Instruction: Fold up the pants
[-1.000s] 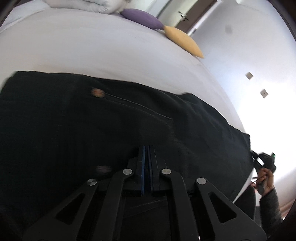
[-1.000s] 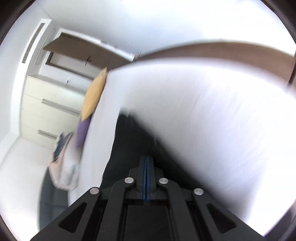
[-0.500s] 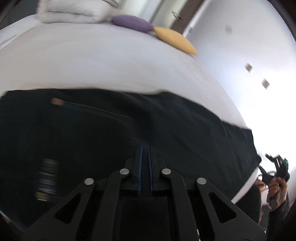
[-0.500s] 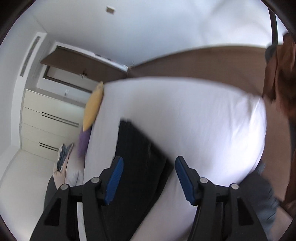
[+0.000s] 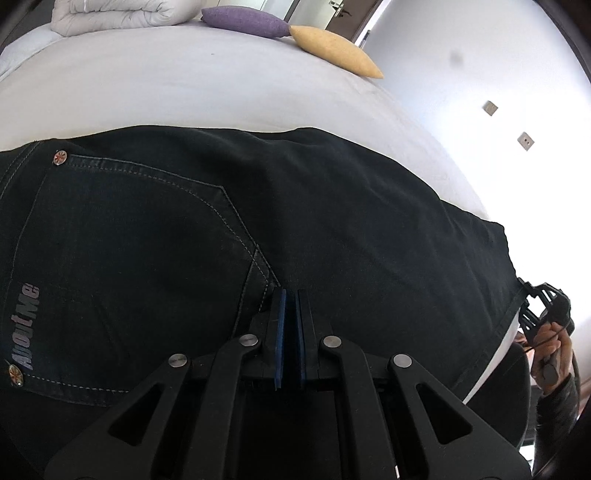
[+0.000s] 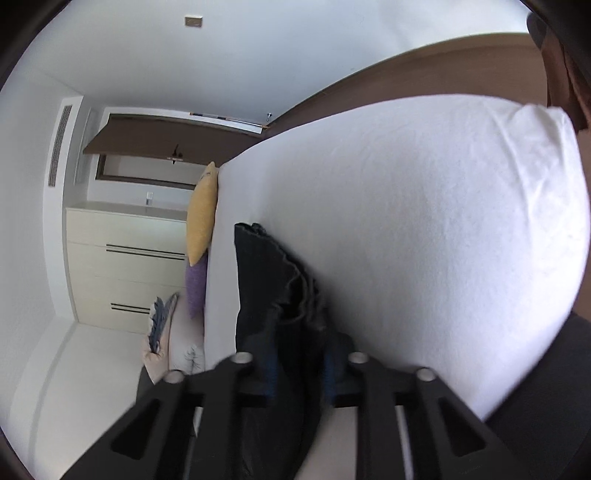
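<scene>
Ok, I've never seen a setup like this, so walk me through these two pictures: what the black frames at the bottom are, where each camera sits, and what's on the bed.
No robot here: a person holds a hand-operated gripper in each hand, with a wide-angle camera on each looking forward along its two fingers. The black frames are those grippers.

The left-hand camera looks over dark pants spread flat on a white bed. The left gripper, fingers nearly together, sits by the back pocket seam; whether it pinches cloth is unclear. At the far right edge you can see the person's other hand.

The right-hand camera looks along the bed from the pant-leg end. The right gripper has its fingers apart with the cloth between them.

A yellow cushion, a purple cushion and a rolled duvet lie at the bed's far end.
</scene>
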Demonstrator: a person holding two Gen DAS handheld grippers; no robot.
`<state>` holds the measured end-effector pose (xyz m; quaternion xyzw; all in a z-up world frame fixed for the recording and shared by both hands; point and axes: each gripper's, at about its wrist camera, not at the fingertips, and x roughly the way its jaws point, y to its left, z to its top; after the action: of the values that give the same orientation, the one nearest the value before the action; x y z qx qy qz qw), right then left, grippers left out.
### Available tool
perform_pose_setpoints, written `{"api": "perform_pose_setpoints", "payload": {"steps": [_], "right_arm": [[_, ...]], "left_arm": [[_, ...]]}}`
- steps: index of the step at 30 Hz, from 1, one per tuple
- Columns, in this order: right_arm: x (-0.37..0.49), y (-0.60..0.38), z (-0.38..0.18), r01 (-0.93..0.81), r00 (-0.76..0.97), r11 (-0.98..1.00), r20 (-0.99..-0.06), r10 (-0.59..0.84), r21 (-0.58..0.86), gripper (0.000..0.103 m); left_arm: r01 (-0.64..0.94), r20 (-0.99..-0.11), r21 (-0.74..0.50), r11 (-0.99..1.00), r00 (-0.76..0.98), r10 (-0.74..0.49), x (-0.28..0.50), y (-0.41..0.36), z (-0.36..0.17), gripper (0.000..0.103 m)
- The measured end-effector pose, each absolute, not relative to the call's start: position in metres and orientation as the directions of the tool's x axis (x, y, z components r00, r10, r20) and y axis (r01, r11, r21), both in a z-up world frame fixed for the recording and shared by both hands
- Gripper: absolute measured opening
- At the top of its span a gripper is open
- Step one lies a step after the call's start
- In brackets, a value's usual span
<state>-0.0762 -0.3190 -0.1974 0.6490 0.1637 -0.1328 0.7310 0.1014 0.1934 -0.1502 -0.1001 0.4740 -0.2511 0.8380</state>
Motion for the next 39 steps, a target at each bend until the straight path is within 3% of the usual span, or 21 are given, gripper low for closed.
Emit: {"api": "perform_pose_setpoints", "payload": {"steps": [6,11,15,21,22,24,25,26,39], "right_arm": [[-0.069,-0.311,-0.18,0.454,0.886,0.221,-0.463,-0.013,0.863,0.012],[-0.032,-0.26,-0.123,0.467,0.841,0.567,-0.539,-0.046,0.679,0.012],[0.01,-0.153,-0.086,0.336,0.798,0.882,-0.597,-0.081,0.329,0.012],[0.051,0.004,-0.116,0.035,0.745,0.972,-0.642,-0.18,-0.231,0.011],[0.053,0.015,-0.13,0.011,0.73,0.963,-0.656,-0.193,-0.271,0.011],[0.055,0.024,-0.151,0.007,0.709,0.951,-0.669,-0.223,-0.309,0.012],[0.053,0.025,-0.152,0.009,0.717,0.948,-0.659,-0.228,-0.318,0.012],[0.052,0.026,-0.151,0.005,0.72,0.946,-0.655,-0.229,-0.325,0.012],[0.028,0.059,-0.122,-0.032,0.786,0.924,-0.581,-0.213,-0.382,0.012]], "left_arm": [[0.325,-0.746,-0.404,0.855,0.423,-0.514,0.099,0.178,-0.157,0.005],[0.309,-0.744,-0.416,0.855,0.426,-0.515,0.112,0.163,-0.149,0.005],[0.297,-0.749,-0.417,0.859,0.423,-0.51,0.11,0.147,-0.148,0.005],[0.25,-0.714,-0.538,0.805,0.373,-0.593,0.112,0.153,-0.135,0.009],[0.248,-0.701,-0.562,0.789,0.364,-0.614,0.111,0.15,-0.131,0.018],[0.247,-0.65,-0.638,0.729,0.334,-0.682,0.109,0.145,-0.128,0.061],[0.248,-0.624,-0.669,0.701,0.325,-0.71,0.108,0.142,-0.127,0.094],[0.253,-0.597,-0.69,0.678,0.33,-0.731,0.107,0.139,-0.124,0.1],[0.218,-0.555,-0.792,0.57,0.131,-0.821,0.152,0.074,-0.12,0.1]]}}
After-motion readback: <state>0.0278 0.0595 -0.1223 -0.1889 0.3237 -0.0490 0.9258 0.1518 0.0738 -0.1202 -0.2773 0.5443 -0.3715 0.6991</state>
